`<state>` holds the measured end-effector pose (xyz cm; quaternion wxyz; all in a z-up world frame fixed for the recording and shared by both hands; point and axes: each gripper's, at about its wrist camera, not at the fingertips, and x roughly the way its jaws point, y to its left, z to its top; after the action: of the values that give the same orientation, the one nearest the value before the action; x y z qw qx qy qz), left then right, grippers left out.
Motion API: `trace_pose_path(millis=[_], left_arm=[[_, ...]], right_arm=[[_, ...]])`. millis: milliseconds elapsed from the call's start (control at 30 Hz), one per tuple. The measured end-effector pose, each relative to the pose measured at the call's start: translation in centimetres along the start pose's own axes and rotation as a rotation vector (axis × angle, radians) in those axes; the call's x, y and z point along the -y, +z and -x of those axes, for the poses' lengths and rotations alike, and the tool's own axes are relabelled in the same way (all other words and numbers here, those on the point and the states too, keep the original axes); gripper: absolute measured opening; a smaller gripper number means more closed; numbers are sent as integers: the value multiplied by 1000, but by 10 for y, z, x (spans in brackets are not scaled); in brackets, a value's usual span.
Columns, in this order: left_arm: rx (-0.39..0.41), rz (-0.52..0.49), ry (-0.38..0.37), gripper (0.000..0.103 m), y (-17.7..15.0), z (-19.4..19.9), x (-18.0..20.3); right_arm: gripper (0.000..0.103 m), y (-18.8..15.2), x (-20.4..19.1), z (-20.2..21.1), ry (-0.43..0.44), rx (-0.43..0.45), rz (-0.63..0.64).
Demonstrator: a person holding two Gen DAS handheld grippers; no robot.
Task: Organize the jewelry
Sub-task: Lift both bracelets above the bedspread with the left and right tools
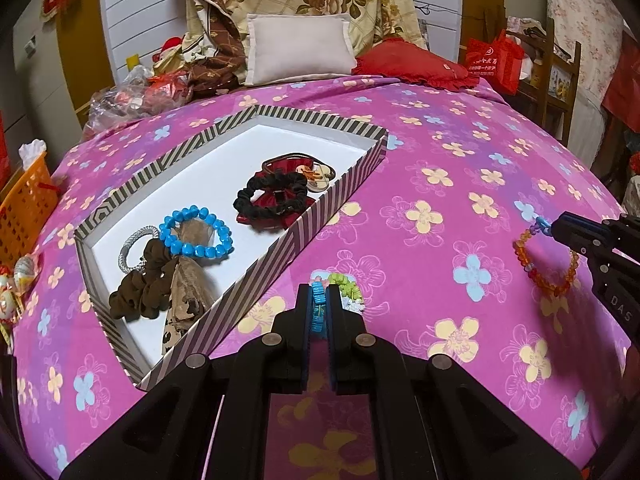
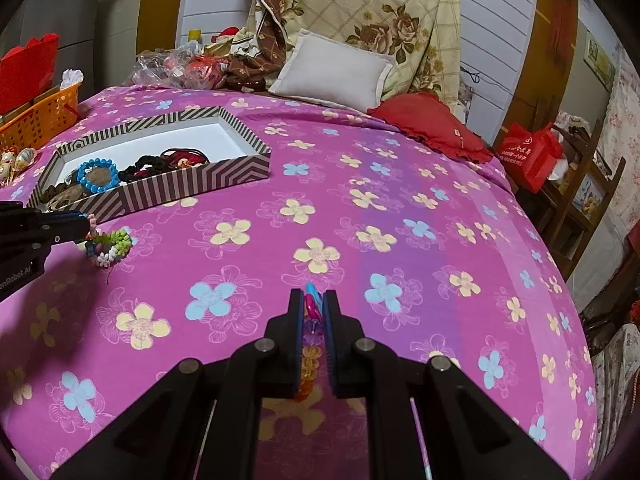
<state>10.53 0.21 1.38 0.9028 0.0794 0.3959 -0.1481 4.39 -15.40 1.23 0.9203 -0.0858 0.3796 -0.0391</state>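
On the bed, my striped box (image 1: 304,236) holds the blue bead bracelet (image 1: 196,232). My left gripper (image 1: 319,300) jaws pinch a green-and-white beaded bracelet (image 2: 114,246), apparently lifted; right gripper (image 2: 311,304) pinches the orange bracelet (image 1: 546,264).

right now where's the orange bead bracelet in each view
Left wrist: orange bead bracelet at far right, hanging from the right gripper.
Right wrist: bottom centre, pinched between that gripper's fingers.
Shared landmark: striped box, left of the bracelet in both.

Pink floral bed (image 1: 460,184), white slatted headboard (image 1: 132,16)
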Motion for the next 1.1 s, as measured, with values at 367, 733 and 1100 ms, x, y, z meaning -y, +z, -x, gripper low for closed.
trace_pose_path(millis=[367,733,1100], left_arm=[[5,-2,2,10,1,1,0],[10,-2,4,10,2,2,1],[47,5,-2,10,7,11,-4]], right_arm=[[9,0,0,0,-3,3,1],[9,0,1,-1,-3,2,1],[9,0,1,-1,-2,2,1]])
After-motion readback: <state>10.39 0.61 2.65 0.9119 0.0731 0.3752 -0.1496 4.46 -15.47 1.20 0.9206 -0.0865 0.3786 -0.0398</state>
